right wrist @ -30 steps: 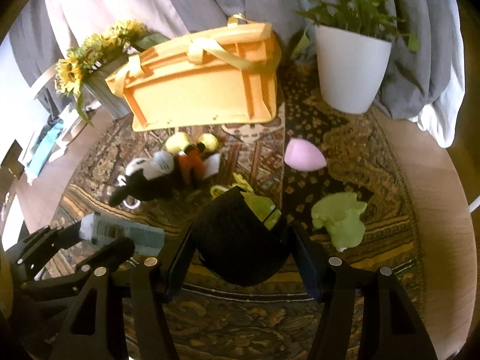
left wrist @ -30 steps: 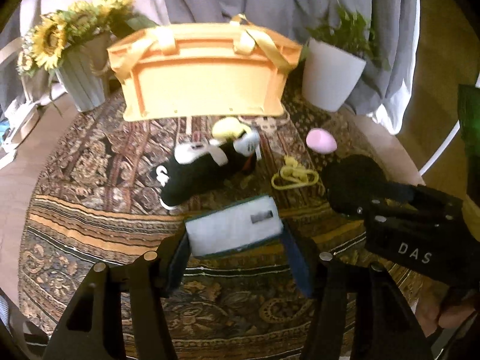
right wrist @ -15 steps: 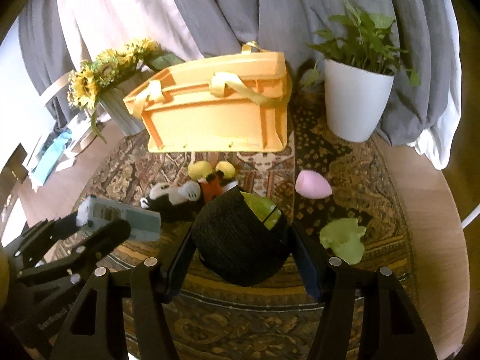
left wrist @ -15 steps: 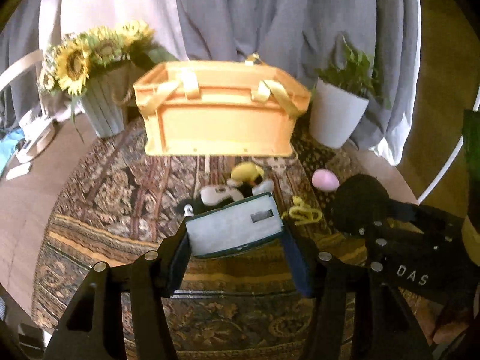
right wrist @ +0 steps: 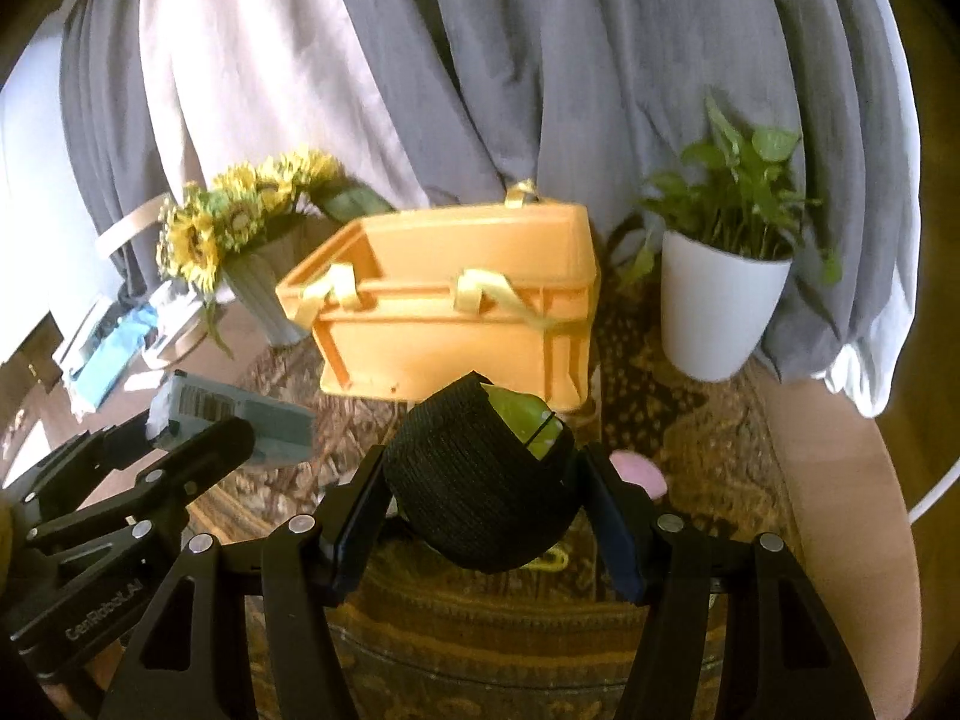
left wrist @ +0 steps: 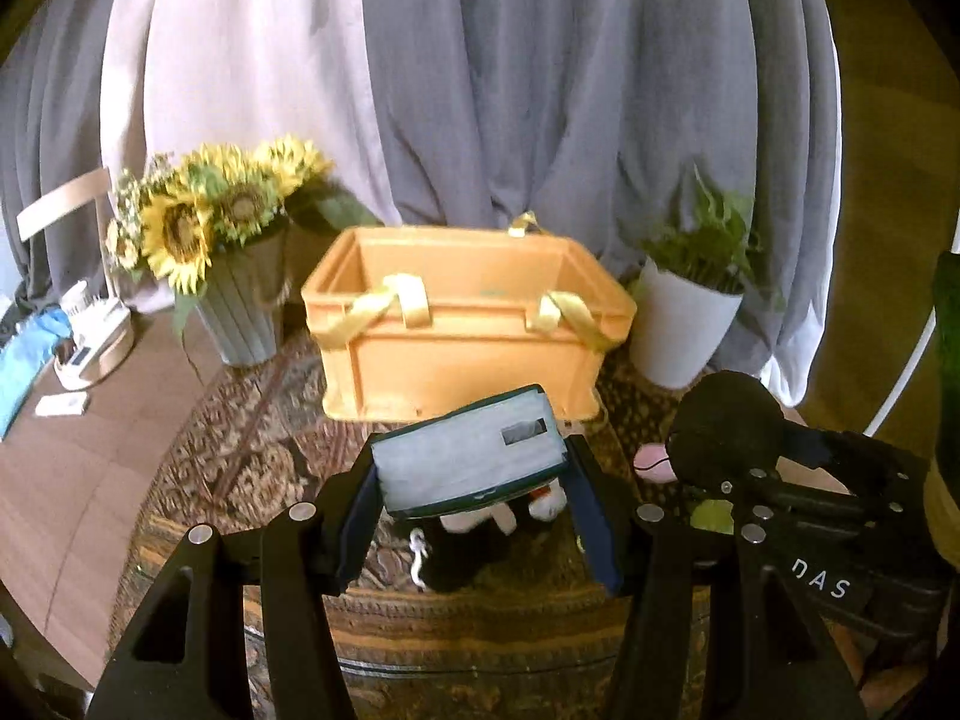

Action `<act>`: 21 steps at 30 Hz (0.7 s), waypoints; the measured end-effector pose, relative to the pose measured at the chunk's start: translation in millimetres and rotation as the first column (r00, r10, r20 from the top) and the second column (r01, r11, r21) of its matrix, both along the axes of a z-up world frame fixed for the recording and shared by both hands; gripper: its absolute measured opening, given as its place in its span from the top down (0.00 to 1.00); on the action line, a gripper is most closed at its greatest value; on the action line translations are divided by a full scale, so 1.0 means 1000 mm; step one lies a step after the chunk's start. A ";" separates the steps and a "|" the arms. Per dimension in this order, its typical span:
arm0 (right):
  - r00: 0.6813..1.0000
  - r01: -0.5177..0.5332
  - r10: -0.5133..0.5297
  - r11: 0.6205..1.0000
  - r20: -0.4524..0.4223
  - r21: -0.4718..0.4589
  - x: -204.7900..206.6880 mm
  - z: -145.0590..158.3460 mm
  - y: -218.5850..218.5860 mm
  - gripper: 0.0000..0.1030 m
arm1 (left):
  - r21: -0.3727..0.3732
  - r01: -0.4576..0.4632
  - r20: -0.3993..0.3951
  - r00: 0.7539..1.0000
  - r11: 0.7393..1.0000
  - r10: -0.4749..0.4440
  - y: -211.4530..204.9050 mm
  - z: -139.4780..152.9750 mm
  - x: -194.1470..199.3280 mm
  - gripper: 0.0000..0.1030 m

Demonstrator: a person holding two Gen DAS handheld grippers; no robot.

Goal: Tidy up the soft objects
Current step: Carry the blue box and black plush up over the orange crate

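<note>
My left gripper (left wrist: 474, 504) is shut on a grey-green soft pack (left wrist: 471, 459) and holds it above the rug, in front of the orange crate (left wrist: 468, 324). My right gripper (right wrist: 486, 510) is shut on a black knitted ball with a green patch (right wrist: 480, 480); it shows at the right of the left wrist view (left wrist: 726, 426). The crate (right wrist: 456, 312) stands open with yellow handles. Below the pack lie a black-and-white plush toy (left wrist: 480, 540) and a pink egg-shaped toy (left wrist: 651, 462), also seen in the right wrist view (right wrist: 642, 471).
A sunflower vase (left wrist: 240, 300) stands left of the crate and a white plant pot (left wrist: 678, 330) right of it. A patterned rug (left wrist: 252, 456) covers the round table. Grey curtains hang behind. A chair and clutter stand at far left.
Both grippers have risen with their loads and tilted up. The crate's open top has come into view and the toys on the rug have dropped low in the frames.
</note>
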State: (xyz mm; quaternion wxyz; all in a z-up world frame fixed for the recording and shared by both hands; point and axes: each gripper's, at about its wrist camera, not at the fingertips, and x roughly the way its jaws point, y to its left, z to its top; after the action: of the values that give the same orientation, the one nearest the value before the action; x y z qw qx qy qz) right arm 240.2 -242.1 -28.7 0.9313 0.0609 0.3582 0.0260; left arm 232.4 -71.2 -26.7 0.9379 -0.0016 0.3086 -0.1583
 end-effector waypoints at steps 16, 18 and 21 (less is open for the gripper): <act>0.991 -0.002 0.000 1.000 0.131 0.016 0.034 0.045 0.005 0.39 | -0.033 -0.043 0.141 0.989 0.999 0.047 0.012 0.049 0.026 0.45; 0.990 -0.002 0.000 1.000 0.140 0.016 0.039 0.048 0.006 0.39 | -0.033 -0.046 0.154 0.987 0.998 0.051 0.012 0.053 0.030 0.44; 0.989 -0.005 0.002 1.000 0.150 0.016 0.046 0.052 0.005 0.39 | -0.034 -0.048 0.172 0.984 0.998 0.053 0.011 0.058 0.037 0.44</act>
State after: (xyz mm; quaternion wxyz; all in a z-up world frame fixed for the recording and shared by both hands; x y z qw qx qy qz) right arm 286.1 -237.4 22.9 0.9551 0.0659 0.2869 0.0350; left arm 269.0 -60.1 31.5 0.9647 -0.0098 0.2235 -0.1388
